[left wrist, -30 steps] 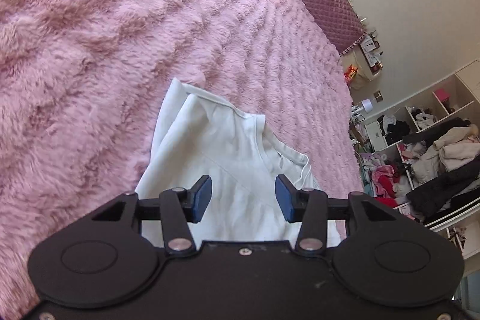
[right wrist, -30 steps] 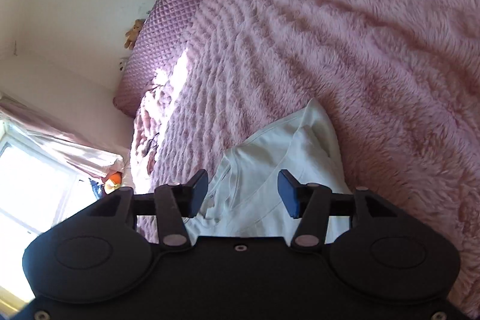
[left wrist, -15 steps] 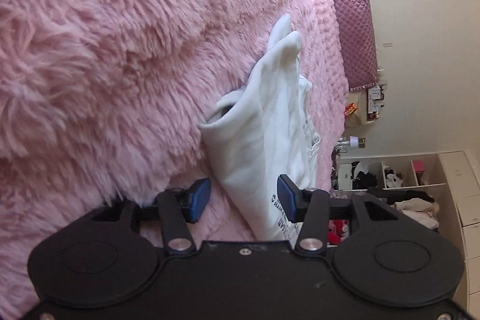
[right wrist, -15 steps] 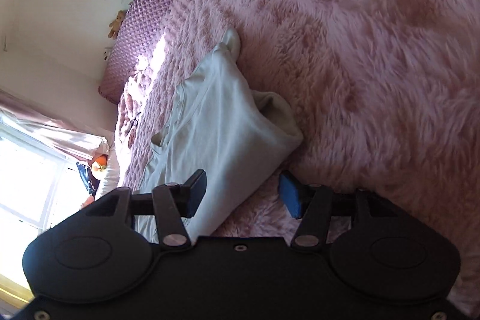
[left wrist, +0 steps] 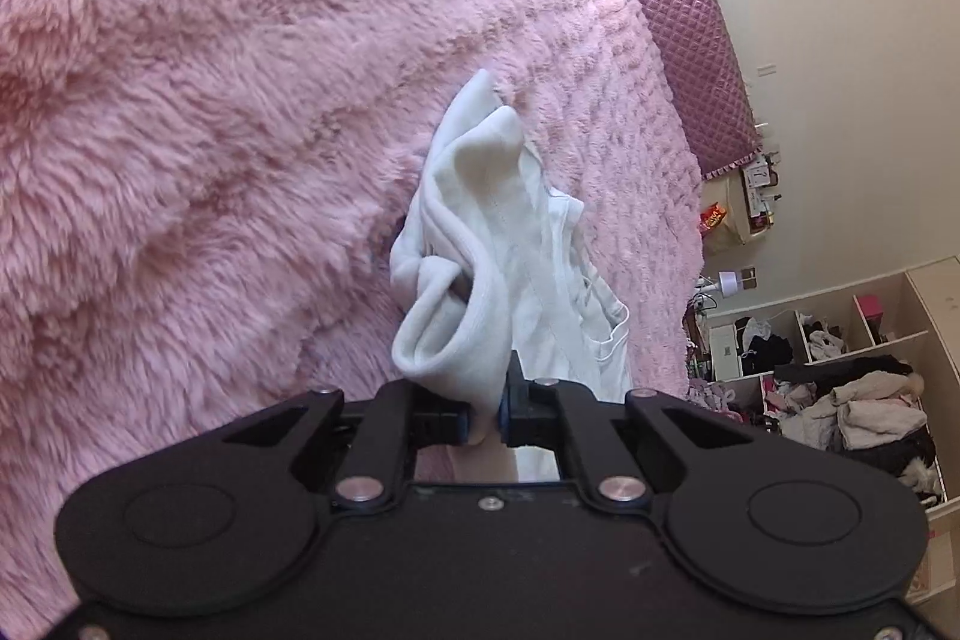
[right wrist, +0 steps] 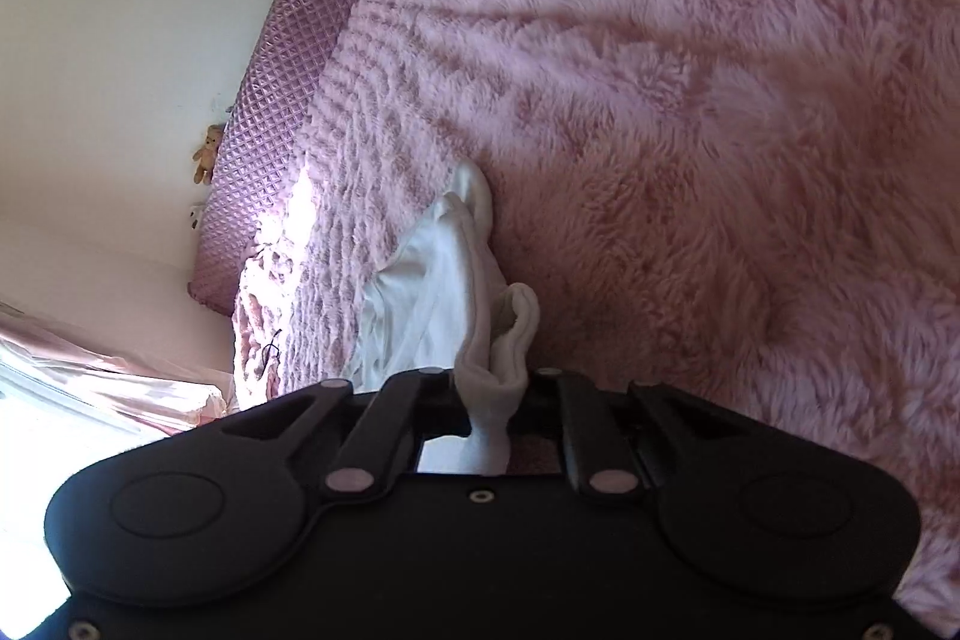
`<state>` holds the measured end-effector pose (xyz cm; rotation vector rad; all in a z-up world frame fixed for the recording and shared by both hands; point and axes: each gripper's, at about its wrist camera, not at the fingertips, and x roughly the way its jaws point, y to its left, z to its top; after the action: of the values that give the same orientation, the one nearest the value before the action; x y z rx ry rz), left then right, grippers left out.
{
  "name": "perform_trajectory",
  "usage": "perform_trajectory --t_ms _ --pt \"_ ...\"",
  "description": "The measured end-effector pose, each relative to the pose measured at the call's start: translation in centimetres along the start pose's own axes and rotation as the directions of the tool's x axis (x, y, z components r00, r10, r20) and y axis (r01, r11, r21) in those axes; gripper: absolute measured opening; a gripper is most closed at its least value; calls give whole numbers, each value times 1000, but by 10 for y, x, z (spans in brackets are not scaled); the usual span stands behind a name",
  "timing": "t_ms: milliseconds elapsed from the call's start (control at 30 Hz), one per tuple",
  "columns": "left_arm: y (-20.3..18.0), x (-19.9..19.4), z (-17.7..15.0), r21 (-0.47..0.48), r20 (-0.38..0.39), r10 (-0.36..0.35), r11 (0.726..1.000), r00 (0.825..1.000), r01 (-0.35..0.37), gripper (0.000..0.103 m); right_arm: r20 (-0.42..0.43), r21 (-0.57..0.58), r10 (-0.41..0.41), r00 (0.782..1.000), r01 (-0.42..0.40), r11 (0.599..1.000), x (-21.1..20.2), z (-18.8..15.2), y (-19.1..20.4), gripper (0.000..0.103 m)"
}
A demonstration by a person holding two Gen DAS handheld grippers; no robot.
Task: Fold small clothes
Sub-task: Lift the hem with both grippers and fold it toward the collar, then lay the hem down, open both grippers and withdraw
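A small white top (left wrist: 498, 244) lies bunched on the fluffy pink blanket (left wrist: 210, 130). My left gripper (left wrist: 485, 415) is shut on a folded edge of the garment, which bulges up just in front of the jaws. In the right wrist view the same white top (right wrist: 438, 280) stretches away from me over the pink blanket (right wrist: 720, 130). My right gripper (right wrist: 492, 409) is shut on another thick edge of it. The cloth hides the pads of both grippers.
A quilted purple headboard (left wrist: 678, 10) runs along the far edge of the bed, also in the right wrist view (right wrist: 282, 70). Open shelves stuffed with clothes (left wrist: 840, 370) stand beyond the bed. A bright window with a pink curtain (right wrist: 90, 388) is at the left.
Both grippers were open around the garment's edges half a second ago. Now both have closed on the cloth, which has bunched and lifted between them.
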<state>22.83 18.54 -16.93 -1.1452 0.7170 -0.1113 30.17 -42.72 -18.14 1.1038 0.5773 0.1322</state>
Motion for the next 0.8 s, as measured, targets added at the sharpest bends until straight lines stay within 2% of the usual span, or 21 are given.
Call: perform_trajectory --t_ms 100,167,300,367,400,500,533,567,633,700,767,800 --pt "1 -25 -9 12 -19 -25 1000 999 26 5 27 -32 30 999 -29 999 -30 -8 6 6" --pt "11 -39 -23 26 -46 -18 999 999 19 5 30 -27 33 999 -32 999 -52 -16 -6 6" --pt "47 -49 -58 54 -127 71 996 989 -65 5 -5 0 -80 997 80 997 -73 -32 -54 6" --pt "70 -48 -68 30 -151 101 995 983 -98 8 -22 -9 -111 994 111 994 -76 -42 -74 6" --pt "80 -47 -70 14 -157 101 995 982 -100 13 -20 -19 -119 993 119 993 -77 -46 -82 9" --pt "86 -53 -61 0 -198 84 996 977 -86 18 -49 -24 -111 993 110 994 -82 -43 -90 15" --pt "81 -57 -57 43 -208 108 994 972 -101 19 -60 -43 -120 991 118 992 -85 -39 -88 19" --pt "74 -62 -53 97 -207 140 988 968 -122 23 -67 -67 -130 989 126 990 -88 -35 -85 26" --pt "51 -72 -42 235 -161 223 955 961 -182 30 -67 -134 -175 982 165 977 -95 -26 -72 39" --pt "25 -75 -30 368 -86 270 903 959 -221 36 -2 -244 -224 975 217 945 -97 -16 -51 55" --pt "0 -67 -20 469 -11 276 851 961 -239 38 92 -382 -244 965 260 887 -88 -5 -24 58" --pt "-10 -61 -17 500 4 272 833 962 -238 39 110 -435 -237 965 261 862 -78 0 -13 59"
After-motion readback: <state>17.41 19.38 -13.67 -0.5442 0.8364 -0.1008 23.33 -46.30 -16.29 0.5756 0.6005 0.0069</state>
